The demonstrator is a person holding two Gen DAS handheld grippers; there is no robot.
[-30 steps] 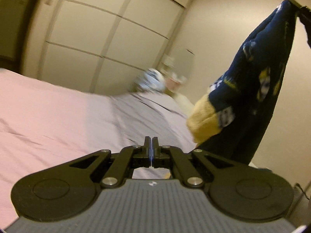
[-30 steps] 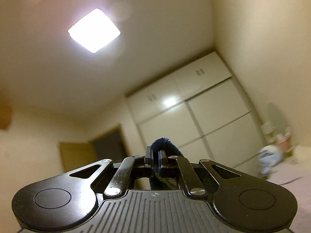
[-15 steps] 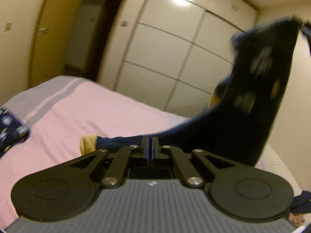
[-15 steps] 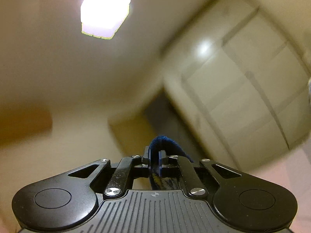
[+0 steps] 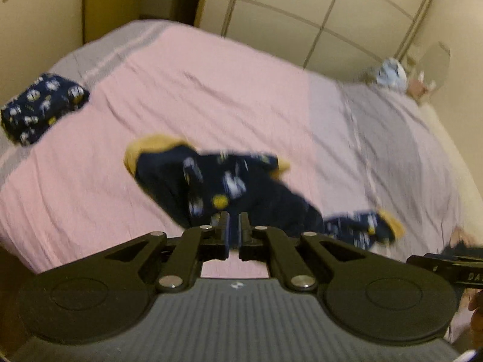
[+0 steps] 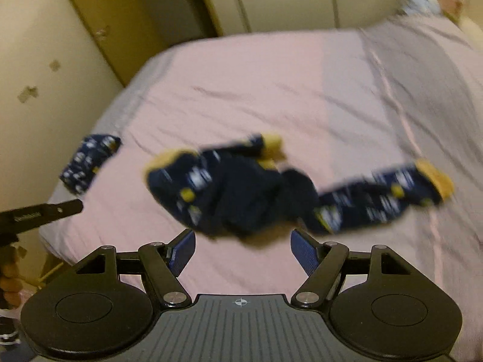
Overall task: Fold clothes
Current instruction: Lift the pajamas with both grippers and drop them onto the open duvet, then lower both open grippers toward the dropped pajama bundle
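A navy patterned garment with yellow cuffs [image 5: 229,181] [image 6: 241,193] lies crumpled and motion-blurred on the pink bed [image 5: 211,75], one sleeve stretched to the right. My right gripper [image 6: 241,236] hovers at its near edge, jaws opening wide, and the blue pads [image 6: 184,250] touch nothing. My left gripper [image 5: 234,220] points down at the garment's near side. Its jaws are just starting to open from shut, only a narrow slit apart, with nothing held. In the right wrist view the left gripper's finger [image 6: 45,211] stands clear to the left of the garment.
A folded navy patterned piece [image 5: 42,108] [image 6: 87,163] sits at the bed's far left corner. White wardrobe doors [image 5: 317,9] stand behind the bed, and a pale bundle [image 5: 391,72] lies at the far right. A hand [image 6: 9,274] shows at the left edge.
The right gripper swung down from the ceiling to the bed and opened, letting go of the garment, which dropped from hanging onto the sheet. The left gripper tipped down over the bed.
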